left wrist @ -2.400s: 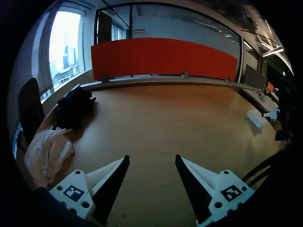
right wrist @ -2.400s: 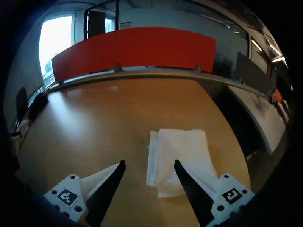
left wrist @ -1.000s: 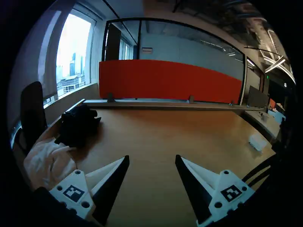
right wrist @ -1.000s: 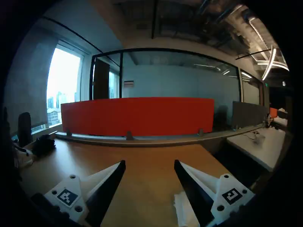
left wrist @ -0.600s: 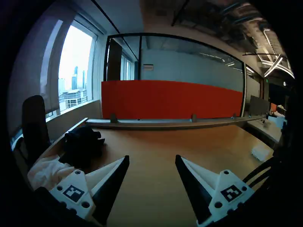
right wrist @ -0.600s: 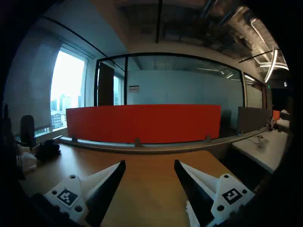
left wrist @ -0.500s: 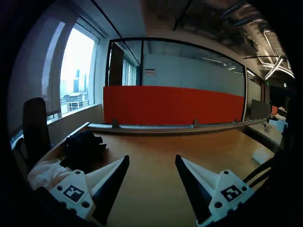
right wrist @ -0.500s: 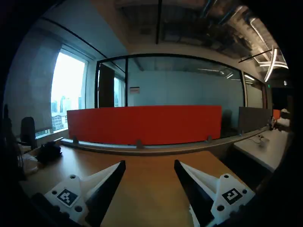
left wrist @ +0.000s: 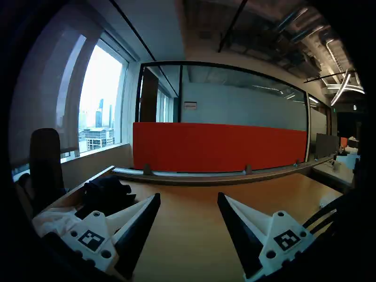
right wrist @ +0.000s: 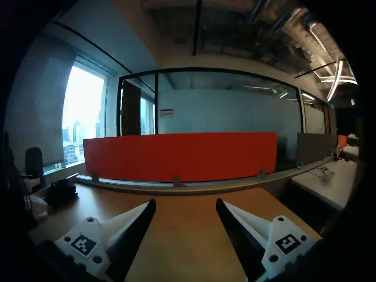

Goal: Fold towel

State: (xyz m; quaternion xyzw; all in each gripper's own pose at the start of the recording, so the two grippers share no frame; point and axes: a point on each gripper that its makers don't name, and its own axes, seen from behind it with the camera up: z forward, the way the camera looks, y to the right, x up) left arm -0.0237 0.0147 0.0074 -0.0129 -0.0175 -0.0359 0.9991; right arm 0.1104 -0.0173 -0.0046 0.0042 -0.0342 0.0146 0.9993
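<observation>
Two grippers: I see both held over the wooden table point(left wrist: 188, 244), each looking level toward the far red divider point(left wrist: 216, 146).
Left gripper point(left wrist: 188, 194): fingers spread apart and gripping no object; bare tabletop shows in the gap.
Right gripper point(right wrist: 185, 201): fingers spread apart in the same way, with bare tabletop showing in the gap.
Towel point(left wrist: 325, 201): in the left gripper view I make out a small pale patch at the table's right edge, just above the dark cables point(left wrist: 324, 218). It is well apart from the left gripper's fingers.
Towel appearance: white or off-white. It is too small for me to judge folds or edges.
Dark bundle point(left wrist: 105, 195): lies on the table's left side, toward the window point(left wrist: 98, 117). I cannot tell whether it is a bag or a garment.
Pale cloth point(left wrist: 54, 218): lies crumpled on the near side of the dark bundle, partly hidden behind the left finger.
Chair point(left wrist: 44, 162): dark backrest at the far left, below the window.
</observation>
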